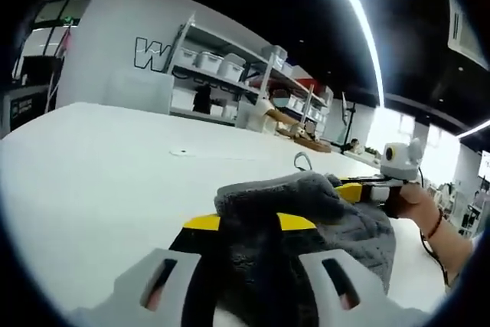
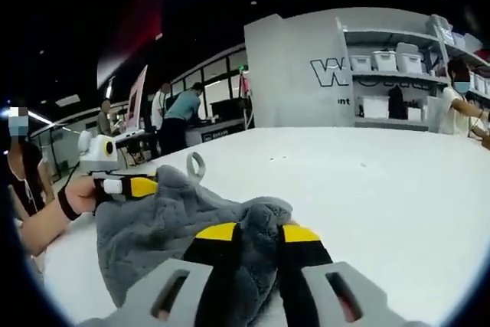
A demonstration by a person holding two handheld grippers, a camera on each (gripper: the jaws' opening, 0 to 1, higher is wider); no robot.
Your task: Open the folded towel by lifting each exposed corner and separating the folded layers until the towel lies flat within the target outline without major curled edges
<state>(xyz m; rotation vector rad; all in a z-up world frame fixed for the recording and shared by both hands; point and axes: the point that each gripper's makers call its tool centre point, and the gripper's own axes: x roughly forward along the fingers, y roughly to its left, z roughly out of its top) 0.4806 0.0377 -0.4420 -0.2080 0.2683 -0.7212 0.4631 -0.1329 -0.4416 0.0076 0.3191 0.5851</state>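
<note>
broadly, a wide white table (image 1: 99,181) spreads ahead of both pairs of jaws, bare and bright on the far side of the cloth. beyond its far edge stand a pale wall with large outlined letters (image 2: 331,71) and open shelves (image 1: 230,74) carrying white bins; people stand at benches well behind the table in the right gripper view.

on the table lies the grey towel (image 2: 164,227), bunched and rumpled rather than flat, with folds rising between the two tools. a small grey hanging loop (image 2: 196,165) sticks up from its far edge, just beyond the jaws in both views.

the left gripper (image 1: 249,223) has its black, yellow-tipped jaws drawn close together with a thick fold of towel squeezed between them; the cloth rises straight out of the gap and spills to the right of the jaws. seen from the right gripper view, that same tool enters from the left, held by a hand (image 2: 76,197) with a dark wrist band, its yellow tip touching the towel's edge.

the right gripper (image 2: 256,235) likewise has its jaws nearly closed on a ridge of towel that stands between the yellow tips. in the left gripper view it comes in from the right, gripped by a hand (image 1: 417,203), its tip at the towel's far corner.
</note>
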